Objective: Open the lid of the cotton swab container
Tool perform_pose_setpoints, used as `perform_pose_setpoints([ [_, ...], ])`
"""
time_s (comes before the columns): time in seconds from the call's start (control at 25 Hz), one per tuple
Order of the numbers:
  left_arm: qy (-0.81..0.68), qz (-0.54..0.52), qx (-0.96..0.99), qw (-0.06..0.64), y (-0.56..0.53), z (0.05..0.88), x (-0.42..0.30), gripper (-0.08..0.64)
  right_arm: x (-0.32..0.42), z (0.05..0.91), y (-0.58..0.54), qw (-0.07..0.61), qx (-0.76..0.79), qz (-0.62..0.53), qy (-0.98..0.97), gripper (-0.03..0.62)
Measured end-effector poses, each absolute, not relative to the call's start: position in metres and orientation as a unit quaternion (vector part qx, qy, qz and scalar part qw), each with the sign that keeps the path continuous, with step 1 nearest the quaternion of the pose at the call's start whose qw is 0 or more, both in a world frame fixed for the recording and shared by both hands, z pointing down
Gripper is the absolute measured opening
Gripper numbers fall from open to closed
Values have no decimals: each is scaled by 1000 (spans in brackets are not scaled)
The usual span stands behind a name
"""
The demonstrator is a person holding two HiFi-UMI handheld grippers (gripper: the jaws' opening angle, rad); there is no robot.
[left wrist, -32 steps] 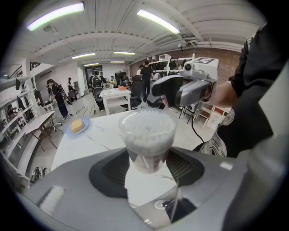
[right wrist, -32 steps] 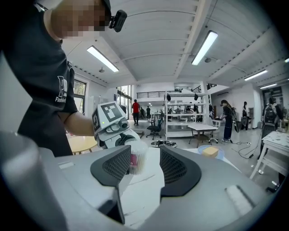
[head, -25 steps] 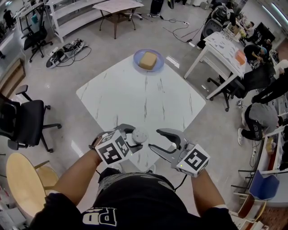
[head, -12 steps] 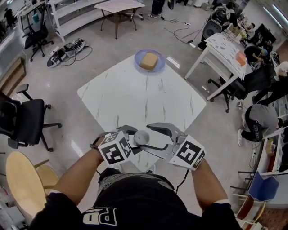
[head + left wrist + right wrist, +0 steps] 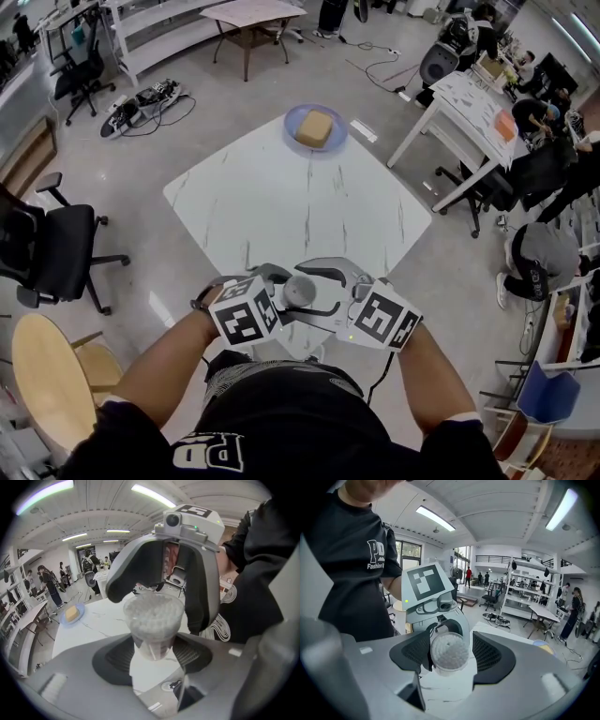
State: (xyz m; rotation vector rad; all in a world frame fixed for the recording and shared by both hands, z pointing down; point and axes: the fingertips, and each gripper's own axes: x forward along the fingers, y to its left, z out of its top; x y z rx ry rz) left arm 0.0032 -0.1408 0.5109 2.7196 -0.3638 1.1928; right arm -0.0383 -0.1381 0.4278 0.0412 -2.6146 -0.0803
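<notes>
R tool, jaws just being opened wide, is being brought in from the right round the lid of the cotton swab container, which is being clamped in the L tool over the table's near edge, so the lid grip is judged next. At the far edge a blue plate w/ a tan block is being carried; desks & chairs are standing around.

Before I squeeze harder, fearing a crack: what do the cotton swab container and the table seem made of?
Cotton swab container: clear, glossy, probably plastic; white swab tips show through its wall.
Table: smooth white top with thin grey veins, marble or marble-look laminate; can't tell which.
</notes>
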Motion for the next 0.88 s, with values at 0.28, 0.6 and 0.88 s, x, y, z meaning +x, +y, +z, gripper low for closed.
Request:
perform_pose_setpoints([
  [0.28, -113, 398, 908, 71, -138, 509, 5, 305, -40, 434, -136, 269, 6, -28, -963, 259],
  [0.6, -118, 388, 911, 69, -139, 507, 7, 305, -37, 432, -138, 262, 5, -26, -965, 264],
  [0.88, -123, 368, 919, 74, -139, 498, 8, 302, -35, 416, -140, 215, 13, -8, -976, 264],
])
